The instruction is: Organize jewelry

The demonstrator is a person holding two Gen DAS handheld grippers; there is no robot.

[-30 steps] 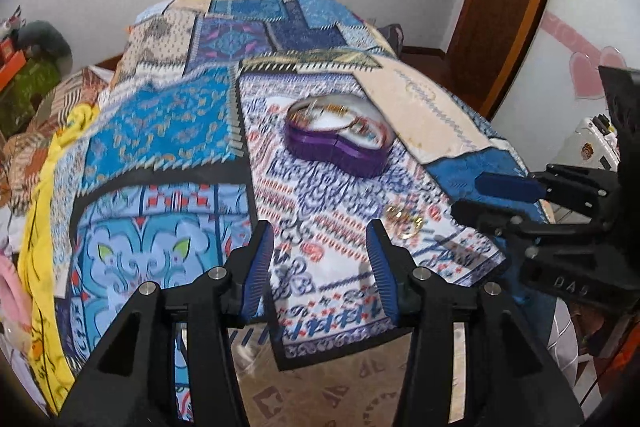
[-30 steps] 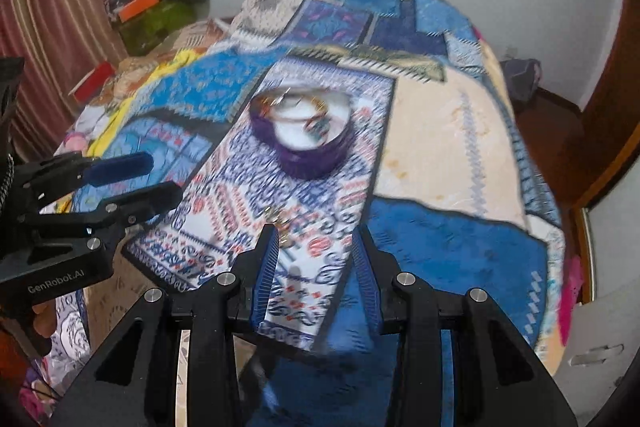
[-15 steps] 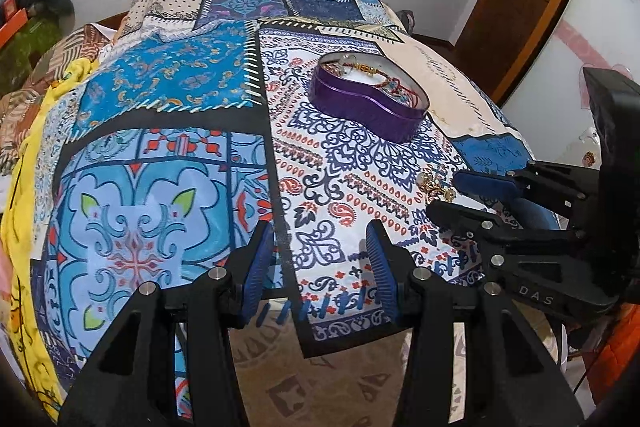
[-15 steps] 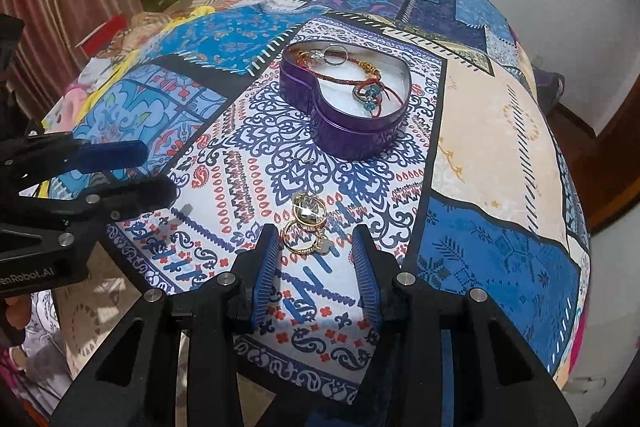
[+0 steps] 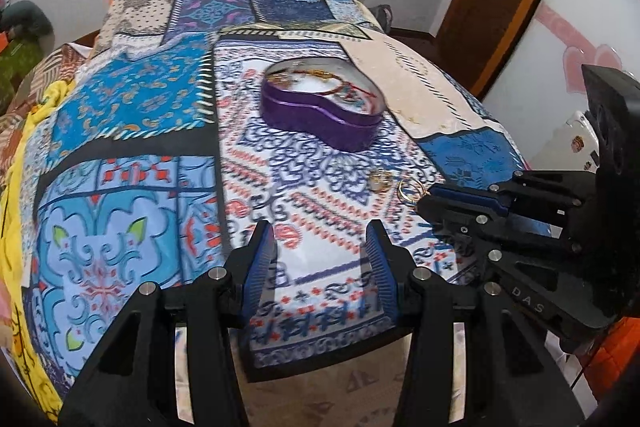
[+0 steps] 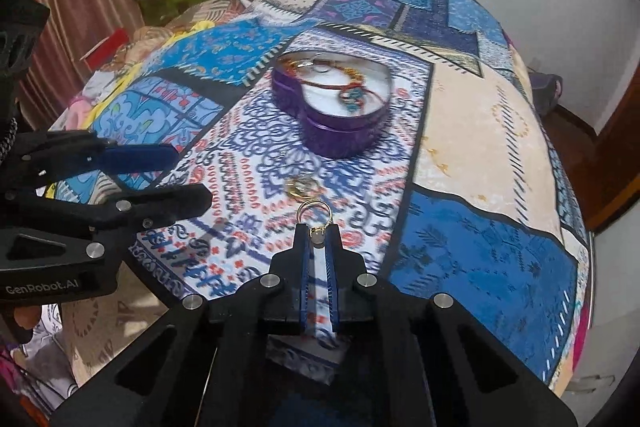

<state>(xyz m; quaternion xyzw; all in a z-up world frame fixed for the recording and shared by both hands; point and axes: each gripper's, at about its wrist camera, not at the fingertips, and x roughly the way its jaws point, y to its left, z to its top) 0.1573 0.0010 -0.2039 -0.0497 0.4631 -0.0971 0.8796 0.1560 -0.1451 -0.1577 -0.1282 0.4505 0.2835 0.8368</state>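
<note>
Right gripper (image 6: 318, 233) (arm marked "DAS"), jaws just closed, pinches a gold ring (image 6: 313, 209) above the patchwork bedspread (image 6: 472, 239)'s near edge. Left gripper (image 5: 320, 255) ("GenRobot.AI") gapes, empty. Purple heart-shaped tin (image 6: 334, 111) sits mid-bed; another ring (image 6: 300, 187) lies between.

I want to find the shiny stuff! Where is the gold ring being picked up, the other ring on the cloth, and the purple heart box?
gold ring (image 6: 314, 209), right wrist view, on its hoop.
other ring (image 6: 301, 187), right wrist view, on its top.
purple heart box (image 6: 340, 139), right wrist view, on its side wall.
</note>
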